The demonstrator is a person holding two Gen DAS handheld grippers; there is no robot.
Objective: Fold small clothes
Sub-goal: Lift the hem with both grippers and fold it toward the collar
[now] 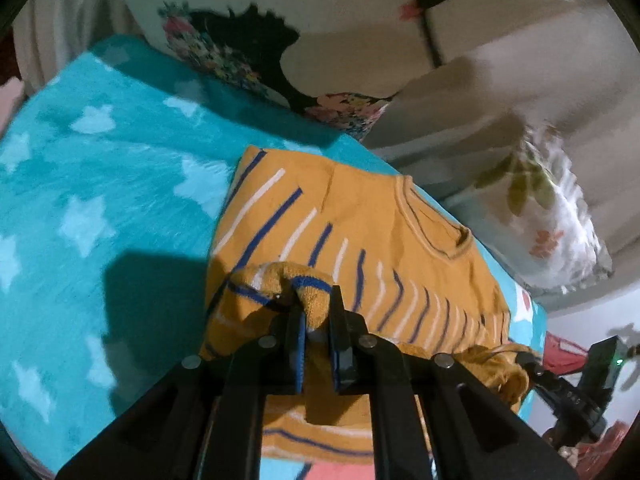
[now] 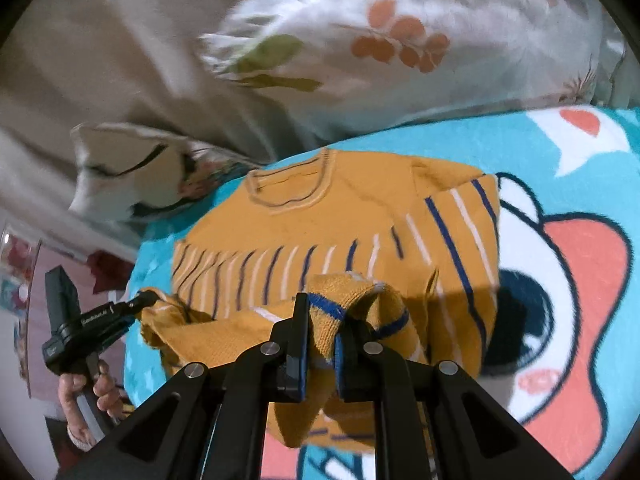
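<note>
On teal star blanket (image 1: 100,184), mustard striped sweater (image 1: 360,216) lies flat, neckline away from the cameras, both side parts folded inward. Left gripper (image 1: 318,320) clamped on bunched hem fabric at sweater's near left corner; also seen in right view (image 2: 140,300), person's hand (image 2: 86,394) on its handle. Right gripper (image 2: 322,336) pinched shut on hem bunch at the near right corner, fabric lifted off blanket. Floral pillows (image 2: 400,52) beyond sweater; cartoon print (image 2: 580,280) to the right.

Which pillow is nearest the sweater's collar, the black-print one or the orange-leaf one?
The black-print pillow: its corner lies just beside the collar. The orange-leaf pillow lies farther back.
</note>
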